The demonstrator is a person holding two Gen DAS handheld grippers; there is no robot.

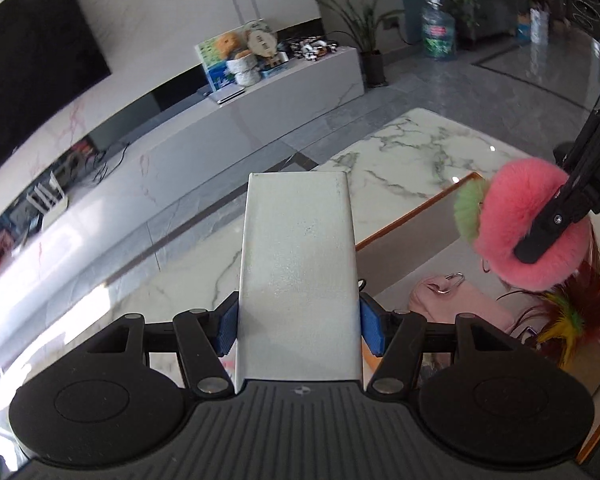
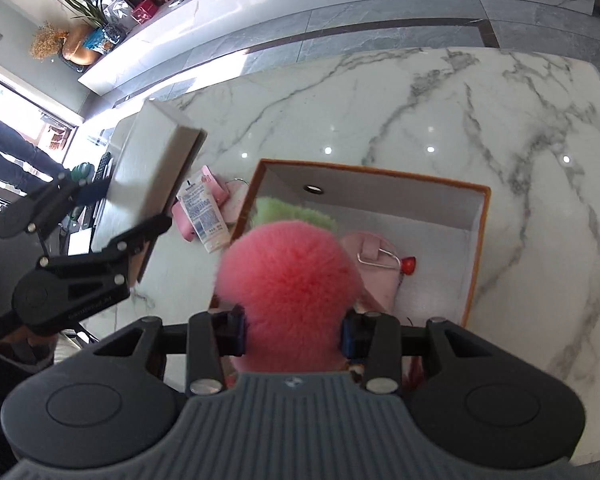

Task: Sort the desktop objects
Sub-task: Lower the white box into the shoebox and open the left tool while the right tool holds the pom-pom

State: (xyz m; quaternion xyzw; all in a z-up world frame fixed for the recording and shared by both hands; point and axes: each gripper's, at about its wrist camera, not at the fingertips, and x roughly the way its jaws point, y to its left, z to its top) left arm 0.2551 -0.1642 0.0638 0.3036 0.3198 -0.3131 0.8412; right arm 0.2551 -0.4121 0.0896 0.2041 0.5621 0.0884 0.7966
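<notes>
Left gripper (image 1: 298, 326) clamps a flat white box (image 1: 298, 272), centre frame, raised over the marble table (image 1: 400, 152). Right gripper (image 2: 294, 332) squeezes a pink pompom (image 2: 288, 276) with green tuft, lower centre, above an orange-rimmed tray (image 2: 476, 240) containing a pink pouch (image 2: 374, 264). A tube (image 2: 204, 216) lies left of the tray

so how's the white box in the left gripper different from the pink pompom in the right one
The white box is flat, hard-edged and rectangular; the pink pompom is round and fluffy. The box's smooth sides sit flush against the pads; the pompom bulges past them. Both are clamped and held off the table.
</notes>
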